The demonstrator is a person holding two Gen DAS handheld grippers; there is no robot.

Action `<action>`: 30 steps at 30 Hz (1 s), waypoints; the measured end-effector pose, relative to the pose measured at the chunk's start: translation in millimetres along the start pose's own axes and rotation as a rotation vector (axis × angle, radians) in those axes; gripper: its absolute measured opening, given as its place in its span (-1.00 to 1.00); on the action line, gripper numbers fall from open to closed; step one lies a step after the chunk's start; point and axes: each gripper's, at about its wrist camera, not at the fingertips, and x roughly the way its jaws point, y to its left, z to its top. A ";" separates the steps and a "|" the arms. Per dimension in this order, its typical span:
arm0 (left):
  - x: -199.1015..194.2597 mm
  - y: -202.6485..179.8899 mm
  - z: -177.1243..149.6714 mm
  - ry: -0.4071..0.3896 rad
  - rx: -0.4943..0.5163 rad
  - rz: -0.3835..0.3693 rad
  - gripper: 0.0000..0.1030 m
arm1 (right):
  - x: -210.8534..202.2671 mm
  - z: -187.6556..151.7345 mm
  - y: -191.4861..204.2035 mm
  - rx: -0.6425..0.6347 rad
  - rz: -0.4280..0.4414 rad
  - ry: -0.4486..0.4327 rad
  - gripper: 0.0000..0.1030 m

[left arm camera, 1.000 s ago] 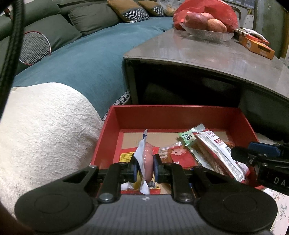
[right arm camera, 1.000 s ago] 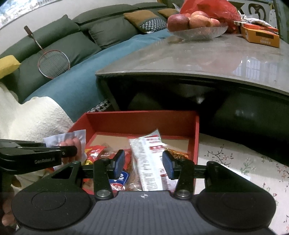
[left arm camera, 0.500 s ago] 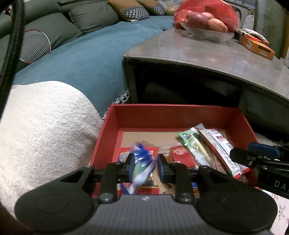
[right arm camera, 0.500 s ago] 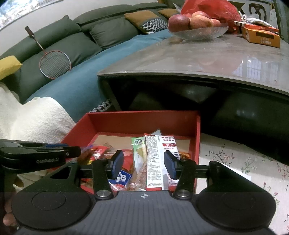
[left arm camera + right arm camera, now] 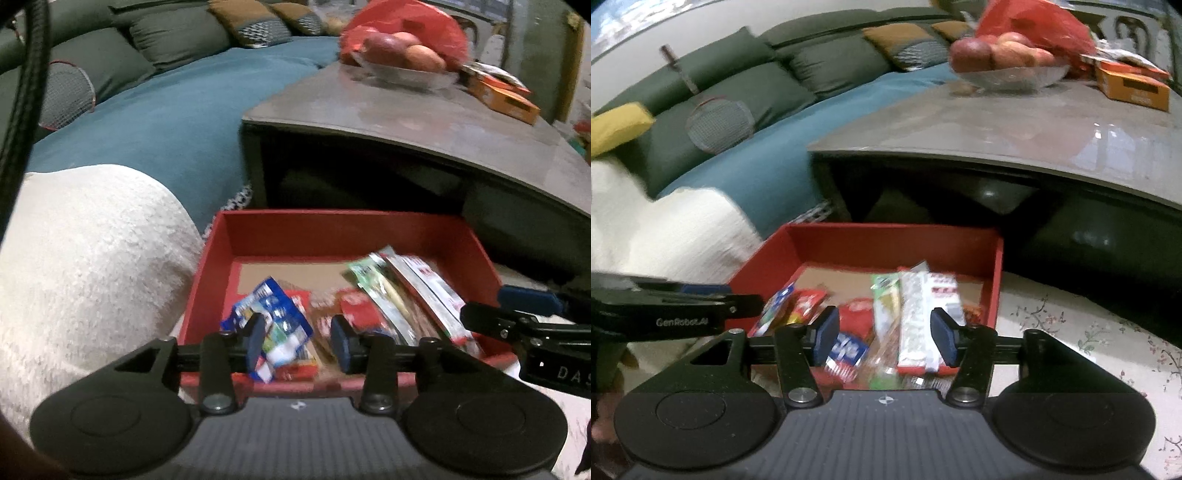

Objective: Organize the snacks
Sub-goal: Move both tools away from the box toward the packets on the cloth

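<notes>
Both pairs of jaws stand parted over one red box (image 5: 343,236): the left gripper (image 5: 297,341) has just been opening, and a blue-and-white snack packet (image 5: 275,314) lies loose between its pads, tilted at the box's near left corner, with no pad pressing on it; the right gripper (image 5: 884,334) has also just been opening and clamps nothing, its two blue pads wide above the packets below. Inside the box, in the right wrist view, two long packets lie side by side along the right half, a green-and-clear one (image 5: 884,295) and a white one with red print (image 5: 925,317), the latter nearest the right wall. Left of them sit a red packet (image 5: 855,314) and a small blue-labelled packet (image 5: 847,349), with one more red-and-yellow packet (image 5: 807,302) toward the left wall; blur hides any finer count. Bare brown cardboard shows on the box floor toward the far wall. Beside the box on its left is one cream blanket (image 5: 85,266). Beyond stands one grey table (image 5: 424,122) bearing one glass bowl (image 5: 1010,77) of apples, and one orange carton (image 5: 1132,86)
</notes>
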 end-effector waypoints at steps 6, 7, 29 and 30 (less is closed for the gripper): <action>-26.0 9.8 -19.9 0.016 -0.004 -0.074 -0.31 | -25.2 -24.2 22.4 -0.153 0.102 0.077 0.37; -29.8 12.3 -23.1 0.018 -0.007 -0.080 -0.31 | -28.4 -28.3 24.7 -0.170 0.116 0.088 0.38; -64.6 7.3 -74.2 0.120 0.056 -0.294 -0.29 | -40.8 -118.7 70.0 -0.613 0.274 0.301 0.52; -63.6 5.9 -75.9 0.127 0.066 -0.299 -0.28 | -36.0 -119.6 69.4 -0.621 0.272 0.316 0.52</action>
